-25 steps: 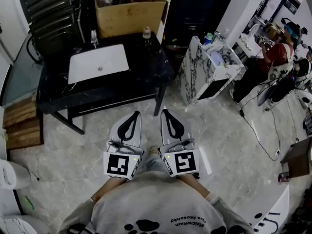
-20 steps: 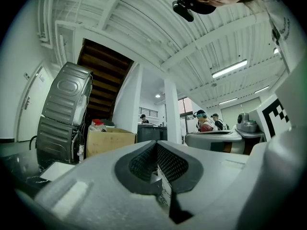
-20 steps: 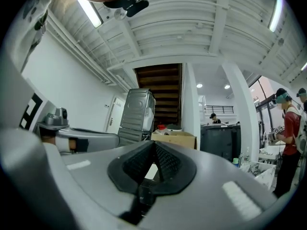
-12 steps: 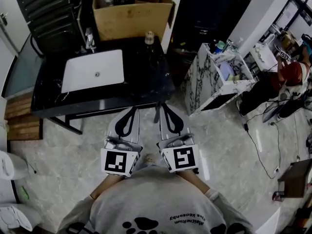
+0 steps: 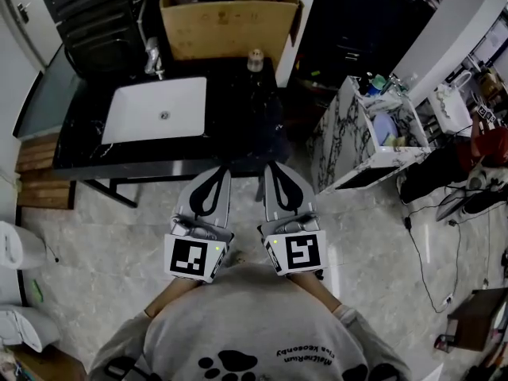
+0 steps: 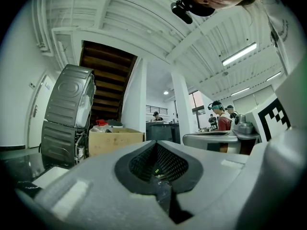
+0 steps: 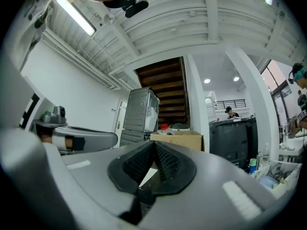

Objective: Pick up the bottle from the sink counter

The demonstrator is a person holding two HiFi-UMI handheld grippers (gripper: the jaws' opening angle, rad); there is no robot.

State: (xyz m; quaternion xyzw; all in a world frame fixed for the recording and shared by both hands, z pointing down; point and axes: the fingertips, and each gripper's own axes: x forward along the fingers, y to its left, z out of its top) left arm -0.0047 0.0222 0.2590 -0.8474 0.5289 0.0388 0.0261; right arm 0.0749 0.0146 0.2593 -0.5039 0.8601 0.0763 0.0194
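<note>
A small bottle [image 5: 255, 59] with a pale cap stands upright at the back right of the black sink counter [image 5: 238, 121], just in front of a cardboard box. The white sink basin [image 5: 155, 109] lies to its left. Both grippers are held level, side by side, in front of the person's chest. My left gripper [image 5: 215, 172] and right gripper [image 5: 273, 168] have their tips over the counter's front edge, well short of the bottle. Both are shut with nothing between the jaws, as the left gripper [image 6: 156, 146] and right gripper [image 7: 154, 145] views confirm.
A faucet [image 5: 152, 55] stands behind the basin. A cardboard box [image 5: 230, 14] sits behind the counter. A marble-patterned cabinet [image 5: 349, 145] with clutter stands to the right. Wooden slats [image 5: 36, 173] lie at the left; cables [image 5: 429, 244] trail over the floor on the right.
Both grippers have moved forward together toward the counter. Their tips, earlier over the floor, now overlap its front edge. Both stayed shut.
</note>
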